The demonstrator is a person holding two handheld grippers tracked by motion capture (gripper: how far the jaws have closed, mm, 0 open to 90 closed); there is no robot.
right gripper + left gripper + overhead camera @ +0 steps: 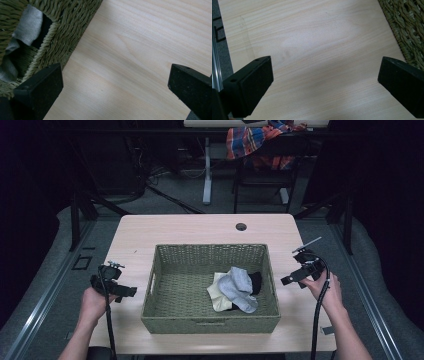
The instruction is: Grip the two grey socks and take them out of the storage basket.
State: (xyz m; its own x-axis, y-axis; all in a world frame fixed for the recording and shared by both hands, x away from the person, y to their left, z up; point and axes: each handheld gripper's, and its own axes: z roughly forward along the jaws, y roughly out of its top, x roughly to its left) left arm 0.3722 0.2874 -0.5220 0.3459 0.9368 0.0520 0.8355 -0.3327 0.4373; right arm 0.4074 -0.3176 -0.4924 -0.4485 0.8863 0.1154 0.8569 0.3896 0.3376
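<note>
A green woven basket (165, 317) sits in the middle of the light wooden table (200, 227). Inside it lies a heap of socks: a grey one (237, 285) on top, a cream one (216, 292) and a black one (255, 281) underneath. My left gripper (129, 291) is held over the table just left of the basket, open and empty. My right gripper (290, 279) hovers just right of the basket, also open and empty. In the left gripper view the basket wall (407, 30) shows at upper right; the right gripper view has the basket rim (53, 37) and a grey sock (28, 23) at upper left.
A round cable hole (241, 226) is in the table's far edge. Behind the table stand a chair with a plaid cloth (255, 142) and a desk leg (207, 170). Bare tabletop lies on both sides of the basket.
</note>
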